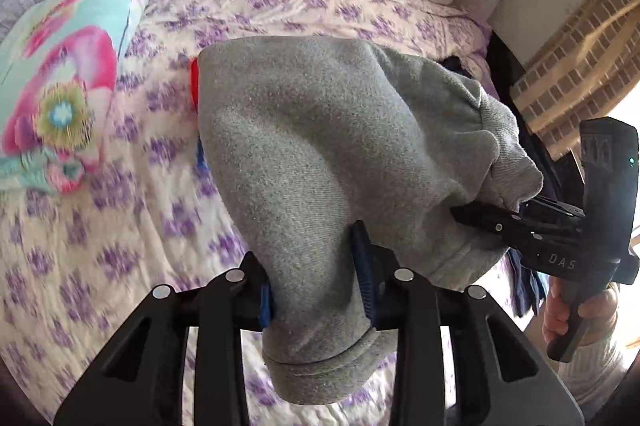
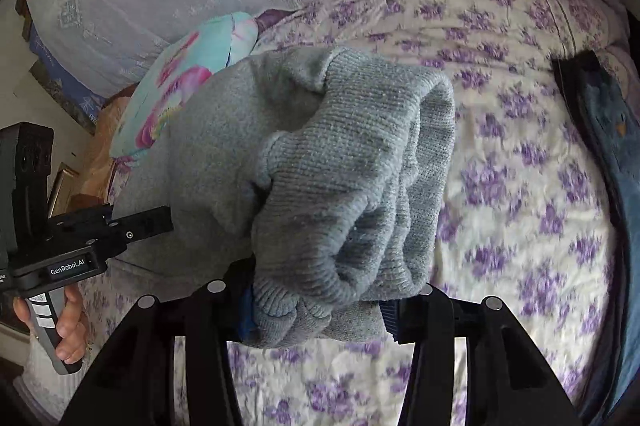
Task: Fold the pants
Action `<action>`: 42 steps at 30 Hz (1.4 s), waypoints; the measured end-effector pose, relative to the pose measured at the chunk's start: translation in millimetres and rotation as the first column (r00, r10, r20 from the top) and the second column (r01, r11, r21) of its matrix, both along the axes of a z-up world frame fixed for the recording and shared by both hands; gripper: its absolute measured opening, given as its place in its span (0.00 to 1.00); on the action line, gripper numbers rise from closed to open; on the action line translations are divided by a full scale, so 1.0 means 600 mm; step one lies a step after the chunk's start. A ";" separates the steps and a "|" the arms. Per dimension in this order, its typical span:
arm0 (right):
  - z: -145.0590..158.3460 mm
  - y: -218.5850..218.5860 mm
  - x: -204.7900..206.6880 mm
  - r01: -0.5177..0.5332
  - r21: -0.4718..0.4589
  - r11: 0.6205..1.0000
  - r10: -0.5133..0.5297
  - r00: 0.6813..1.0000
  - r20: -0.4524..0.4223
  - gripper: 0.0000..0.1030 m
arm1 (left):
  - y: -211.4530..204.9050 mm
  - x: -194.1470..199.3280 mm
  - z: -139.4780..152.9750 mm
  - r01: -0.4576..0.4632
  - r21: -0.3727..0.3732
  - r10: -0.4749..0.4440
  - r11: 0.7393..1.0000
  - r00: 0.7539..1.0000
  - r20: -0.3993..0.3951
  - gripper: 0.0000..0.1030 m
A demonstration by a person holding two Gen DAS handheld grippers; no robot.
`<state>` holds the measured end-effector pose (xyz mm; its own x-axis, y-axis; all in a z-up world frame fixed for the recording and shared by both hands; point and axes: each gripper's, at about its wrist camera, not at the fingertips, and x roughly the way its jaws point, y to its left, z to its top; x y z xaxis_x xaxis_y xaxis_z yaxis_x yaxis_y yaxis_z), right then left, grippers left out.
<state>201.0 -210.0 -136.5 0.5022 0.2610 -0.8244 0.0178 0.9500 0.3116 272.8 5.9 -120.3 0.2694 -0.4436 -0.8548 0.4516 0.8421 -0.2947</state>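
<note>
While both grippers are raised over the bed, each clamps a part of the grey knitted sweatpants (image 1: pixel 320 146). Left gripper (image 1: pixel 318 286): jaws narrowed partway, blue pads (image 1: pixel 366 266) pressing from both sides on a hemmed, cuff-like end of the grey fabric, which hangs below the fingers. Right gripper (image 2: pixel 320 310): jaws at roughly mid-width, closed around a thick bunched ribbed band of the same pants (image 2: pixel 340 186); fabric fills the gap completely. In the left wrist view the right gripper (image 1: pixel 476 216) enters from the right edge, its black fingers buried in the cloth. Pants hang slack between the two grips, above the white bedspread with purple flowers (image 2: pixel 520 186). Turquoise-and-pink floral pillow (image 1: pixel 60 78) lies on the bed beyond. Blue denim garment (image 2: pixel 612 146) lies along the bed's edge.
</note>
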 end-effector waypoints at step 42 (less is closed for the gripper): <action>0.116 0.027 -0.161 0.108 -0.195 0.975 -0.075 0.983 0.171 0.87 | 0.023 -0.213 0.136 -0.269 0.166 0.220 0.949 0.939 0.264 0.94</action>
